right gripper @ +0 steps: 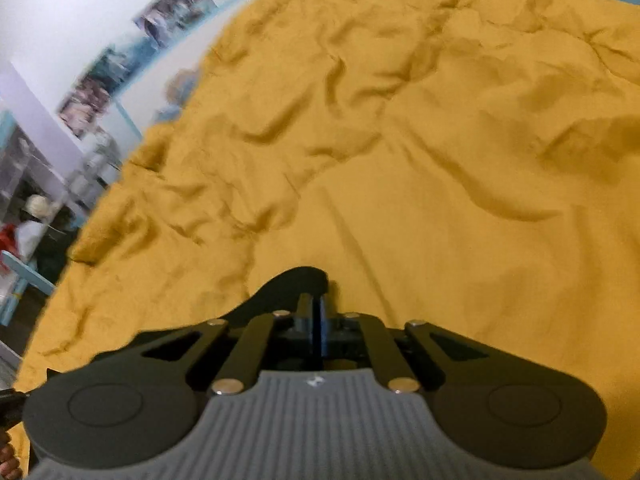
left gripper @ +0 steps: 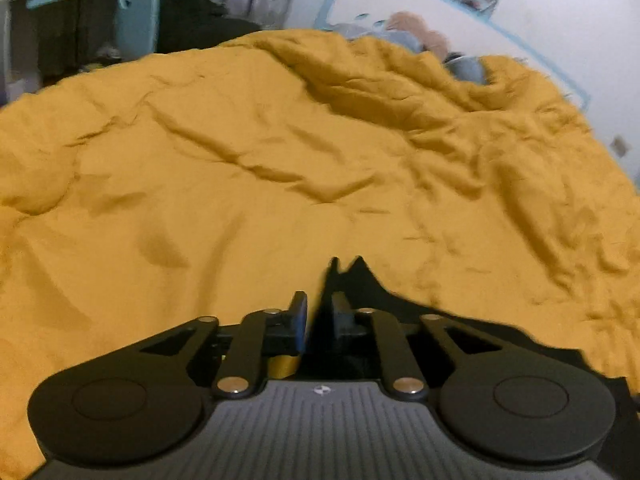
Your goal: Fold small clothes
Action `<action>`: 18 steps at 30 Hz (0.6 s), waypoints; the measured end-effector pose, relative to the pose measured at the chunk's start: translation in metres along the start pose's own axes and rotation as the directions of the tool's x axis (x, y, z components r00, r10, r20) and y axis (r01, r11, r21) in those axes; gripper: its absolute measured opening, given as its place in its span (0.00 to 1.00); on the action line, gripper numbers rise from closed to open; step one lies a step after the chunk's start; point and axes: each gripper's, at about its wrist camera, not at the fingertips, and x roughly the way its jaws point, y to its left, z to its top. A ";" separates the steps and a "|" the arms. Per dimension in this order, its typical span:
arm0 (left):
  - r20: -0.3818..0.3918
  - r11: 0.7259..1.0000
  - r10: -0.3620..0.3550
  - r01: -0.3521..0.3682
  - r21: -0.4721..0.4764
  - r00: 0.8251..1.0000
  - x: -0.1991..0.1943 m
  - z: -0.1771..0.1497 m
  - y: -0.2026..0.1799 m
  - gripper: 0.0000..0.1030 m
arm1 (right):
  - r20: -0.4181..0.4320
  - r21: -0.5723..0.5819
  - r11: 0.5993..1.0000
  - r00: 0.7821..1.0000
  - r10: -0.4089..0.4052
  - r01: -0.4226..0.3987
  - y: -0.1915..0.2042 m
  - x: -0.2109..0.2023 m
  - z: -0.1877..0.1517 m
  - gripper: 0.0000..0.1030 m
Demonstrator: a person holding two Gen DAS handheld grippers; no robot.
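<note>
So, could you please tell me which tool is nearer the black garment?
Neither: the left tool and right tool are each clamped on an edge of the black garment, above the yellow duvet.

A home bedroom: a rumpled mustard-yellow duvet covers a bed, posters hang along the white wall, a stuffed toy lies by the headboard, and cluttered shelves stand beyond.

Bed under rumpled mustard duvet, black garment on it.
</note>
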 end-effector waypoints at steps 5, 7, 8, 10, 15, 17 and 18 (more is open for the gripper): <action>-0.039 0.999 0.010 -0.007 0.052 0.999 -0.021 -0.001 0.004 0.41 | -0.025 -0.067 0.998 1.000 0.003 -0.005 0.002 -0.031 0.003 0.21; -0.054 0.996 -0.024 0.029 0.088 0.998 -0.039 -0.007 0.001 0.41 | -0.077 -0.105 0.994 0.996 0.035 -0.043 0.007 -0.046 -0.004 0.22; -0.061 0.993 -0.031 0.037 0.108 0.998 -0.047 -0.011 -0.002 0.41 | -0.103 -0.135 0.989 0.994 0.039 -0.053 0.010 -0.054 -0.010 0.27; -0.085 0.986 -0.033 0.047 0.162 0.996 -0.065 -0.020 -0.003 0.45 | -0.151 -0.201 0.978 0.988 0.020 -0.051 0.015 -0.074 -0.026 0.42; -0.151 0.982 -0.030 0.057 0.182 0.988 -0.111 -0.045 0.016 0.65 | -0.230 -0.195 0.979 0.973 0.004 -0.050 -0.003 -0.126 -0.066 0.57; -0.176 0.989 -0.041 0.065 0.132 0.983 -0.128 -0.057 0.033 0.72 | -0.250 -0.122 0.991 0.968 0.023 -0.055 -0.021 -0.145 -0.080 0.62; -0.191 0.992 -0.050 0.070 0.104 0.980 -0.134 -0.063 0.040 0.73 | -0.259 -0.089 0.994 0.965 0.033 -0.058 -0.029 -0.151 -0.087 0.62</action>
